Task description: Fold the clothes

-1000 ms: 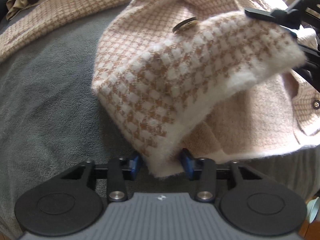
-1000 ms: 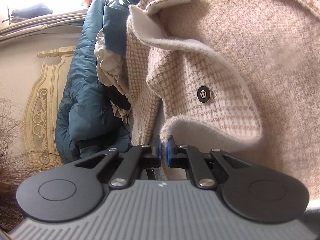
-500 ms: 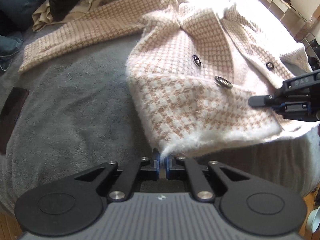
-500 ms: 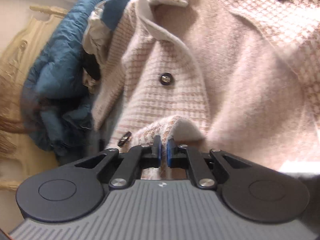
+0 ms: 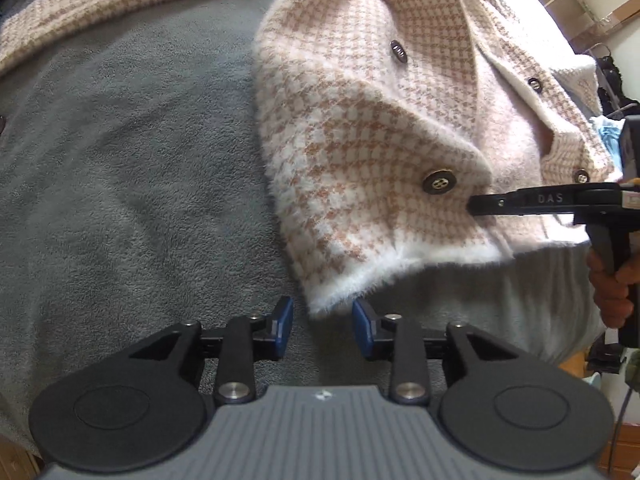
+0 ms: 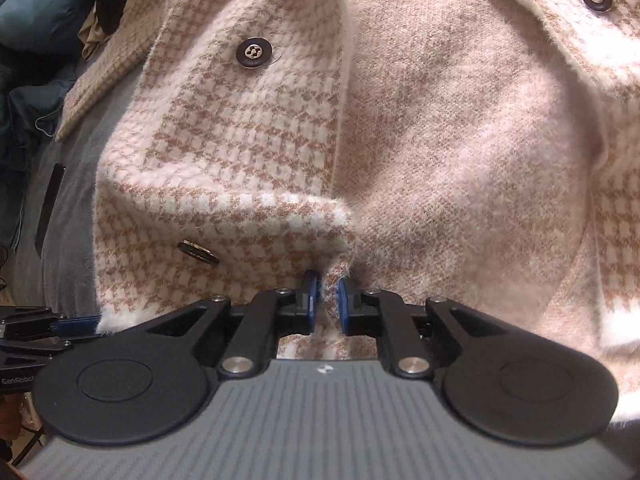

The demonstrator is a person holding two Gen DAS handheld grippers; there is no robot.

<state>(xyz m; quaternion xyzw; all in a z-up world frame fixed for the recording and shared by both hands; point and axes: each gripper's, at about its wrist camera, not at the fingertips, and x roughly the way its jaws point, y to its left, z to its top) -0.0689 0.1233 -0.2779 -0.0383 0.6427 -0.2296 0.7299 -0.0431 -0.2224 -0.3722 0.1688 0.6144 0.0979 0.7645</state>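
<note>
A fuzzy pink-and-tan houndstooth coat [image 5: 372,128] with dark buttons lies spread on a grey blanket [image 5: 132,168]. Its left front panel is folded over the body, with the white hem toward me. My left gripper [image 5: 322,322] hovers just short of the hem corner [image 5: 320,306]; its jaws are opening and the pads stand clear of the cloth. My right gripper [image 6: 329,300] points down onto the panel's inner edge [image 6: 320,216]. Its jaws are opening slightly, with a pinch of coat still between the pads. From the left wrist view, the right gripper [image 5: 476,205] rests beside a large button [image 5: 439,182].
A blue quilt [image 6: 44,4] and a heap of dark clothes lie beyond the coat's sleeve [image 5: 120,4]. A dark flat object [image 6: 48,200] lies on the blanket. A hand [image 5: 612,280] holds the right gripper near the bed's edge. The left gripper's fingers [image 6: 76,326] show at the hem.
The lifted front panel has come down flat over the coat. My left gripper has let go of the hem corner and spread its jaws. The right gripper has sunk onto the coat, its jaws parting slightly.
</note>
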